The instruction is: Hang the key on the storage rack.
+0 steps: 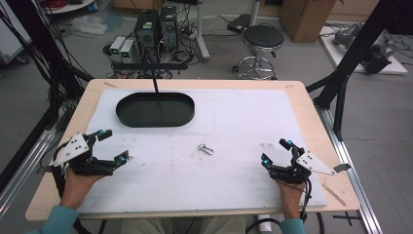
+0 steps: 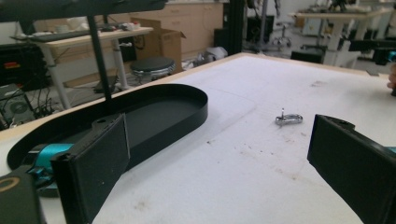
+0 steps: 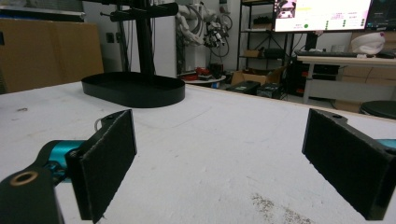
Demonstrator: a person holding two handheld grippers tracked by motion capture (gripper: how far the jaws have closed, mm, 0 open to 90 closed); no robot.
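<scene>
We see a small silver clasp (image 1: 205, 149) at the white mat's (image 1: 234, 175) centre, black tray (image 1: 155, 109) at eleven o'clock; both grippers (image 1: 111, 146) (image 1: 275, 151) gape wide, holding nothing.

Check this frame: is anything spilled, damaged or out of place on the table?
Nothing stands out. The small metal clip lies alone on the white mat, the black tray sits flat, and faint smudges mark the mat.

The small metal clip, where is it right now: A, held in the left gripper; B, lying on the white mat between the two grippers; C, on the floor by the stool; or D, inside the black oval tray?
B: the small metal clip lies on the bare white mat, apart from the black oval tray, with the left gripper and right gripper open and empty.
</scene>
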